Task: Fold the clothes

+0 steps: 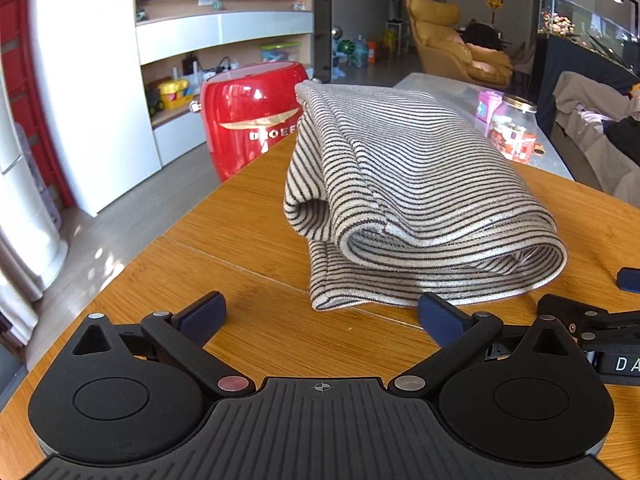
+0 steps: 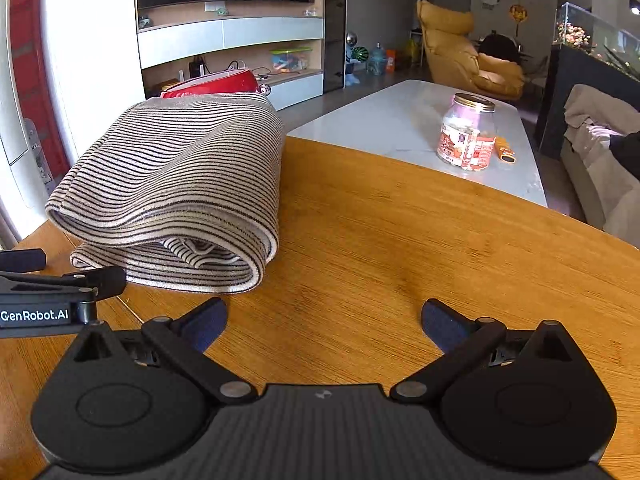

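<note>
A striped black-and-cream garment (image 1: 404, 196) lies folded in a thick bundle on the wooden table (image 1: 248, 236). It also shows in the right wrist view (image 2: 176, 192), at the left. My left gripper (image 1: 322, 314) is open and empty, just in front of the bundle's near edge. My right gripper (image 2: 324, 318) is open and empty over bare wood, to the right of the bundle. The right gripper's fingers (image 1: 580, 316) show at the right edge of the left wrist view, and the left gripper's fingers (image 2: 80, 280) at the left edge of the right wrist view.
A red round stool (image 1: 252, 116) stands beyond the table's far edge. A white low table (image 2: 404, 128) holds a glass jar (image 2: 468, 136). A yellow armchair (image 2: 460, 52), a shelf unit (image 2: 232, 48) and a sofa (image 2: 600, 160) stand further off.
</note>
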`<action>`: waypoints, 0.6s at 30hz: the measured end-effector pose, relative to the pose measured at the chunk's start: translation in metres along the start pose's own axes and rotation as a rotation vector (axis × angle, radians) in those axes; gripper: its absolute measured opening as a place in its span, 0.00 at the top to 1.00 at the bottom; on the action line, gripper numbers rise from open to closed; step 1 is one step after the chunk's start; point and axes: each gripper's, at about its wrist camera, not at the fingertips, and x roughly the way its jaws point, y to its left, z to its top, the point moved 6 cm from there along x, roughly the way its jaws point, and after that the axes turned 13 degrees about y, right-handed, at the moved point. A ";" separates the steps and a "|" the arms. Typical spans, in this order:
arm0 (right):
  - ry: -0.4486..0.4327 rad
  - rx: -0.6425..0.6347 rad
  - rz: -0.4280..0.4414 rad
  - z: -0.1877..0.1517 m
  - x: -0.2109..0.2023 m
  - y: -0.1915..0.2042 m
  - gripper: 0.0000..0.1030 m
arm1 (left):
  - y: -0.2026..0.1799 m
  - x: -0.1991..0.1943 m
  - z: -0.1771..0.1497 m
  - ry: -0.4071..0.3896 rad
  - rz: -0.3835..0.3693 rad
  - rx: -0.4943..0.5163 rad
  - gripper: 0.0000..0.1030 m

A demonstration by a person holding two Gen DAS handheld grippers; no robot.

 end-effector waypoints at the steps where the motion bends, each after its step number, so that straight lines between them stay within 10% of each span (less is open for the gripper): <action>1: 0.000 0.000 0.000 0.000 0.000 0.000 0.00 | 0.000 0.000 0.000 0.000 0.000 0.000 0.00; 18: 0.000 0.000 0.001 0.001 0.001 0.001 0.00 | -0.001 0.001 0.000 0.000 0.000 0.000 0.00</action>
